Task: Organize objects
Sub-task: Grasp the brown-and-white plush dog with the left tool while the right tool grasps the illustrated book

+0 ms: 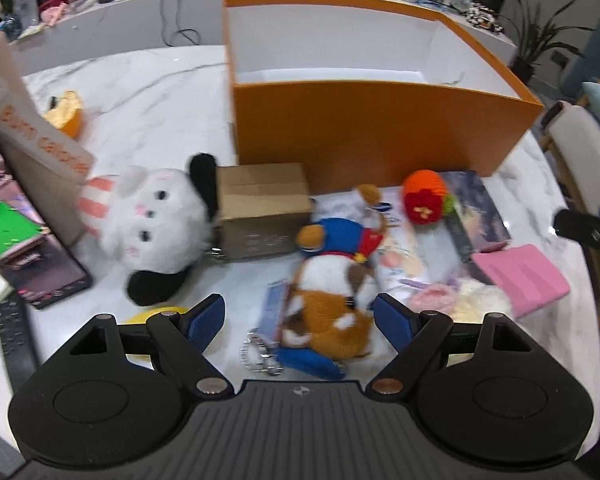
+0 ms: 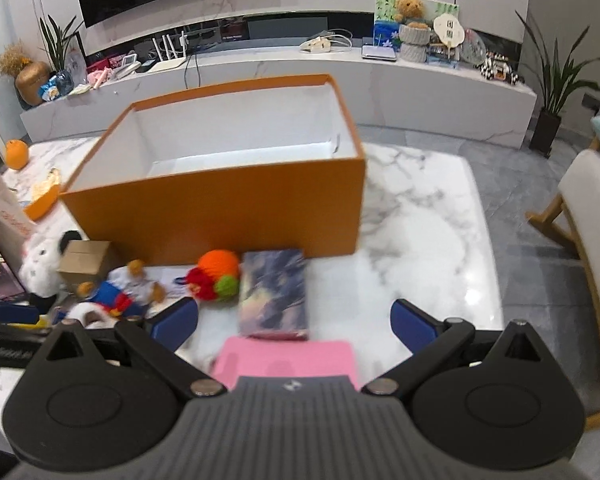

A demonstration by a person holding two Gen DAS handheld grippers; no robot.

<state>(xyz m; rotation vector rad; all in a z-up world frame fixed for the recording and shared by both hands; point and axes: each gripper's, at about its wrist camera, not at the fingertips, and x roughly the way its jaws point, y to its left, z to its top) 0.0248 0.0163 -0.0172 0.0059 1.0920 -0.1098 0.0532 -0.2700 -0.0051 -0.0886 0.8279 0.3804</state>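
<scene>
On the marble table: a clutter of toys and flat items is spread in front of a big orange box (image 1: pixel 380 128), which is seen to be empty inside.

Left gripper (image 1: pixel 300 320): held wide open, nothing between the blue pads; it hangs just above a brown-and-white plush dog (image 1: pixel 332 296) in a blue top.

Right gripper (image 2: pixel 294 322): also spread open and empty, poised over a pink pad (image 2: pixel 288 360), with a dark illustrated book (image 2: pixel 274 294) just beyond it.

Plush dog, position: lying on its side near the table's front edge, on some papers, a metal keyring chain (image 1: pixel 256 356) beside it.

Plush dog, handling: judged soft, light and squashy; no risk of breakage. The round body is where it would best be pinched, since the limbs and the chain would likely slip or dangle.

White plush (image 1: pixel 156 224): a bunny-like toy with black ears, resting against a small cardboard carton (image 1: pixel 260 212); bulky, so a firm squeeze across the head would be needed.

Crochet ball (image 1: pixel 424 198): orange with a red flower, close to the box wall; light and grippy.

Book and pink pad: flat and stiff, hard to lift from above; an edge would have to be caught.

Writing: orange letters on a tall beige carton (image 1: pixel 40 148) at the left, read as "Burn Calorie", the end cut off and blurred. Nothing else can be made out.
</scene>
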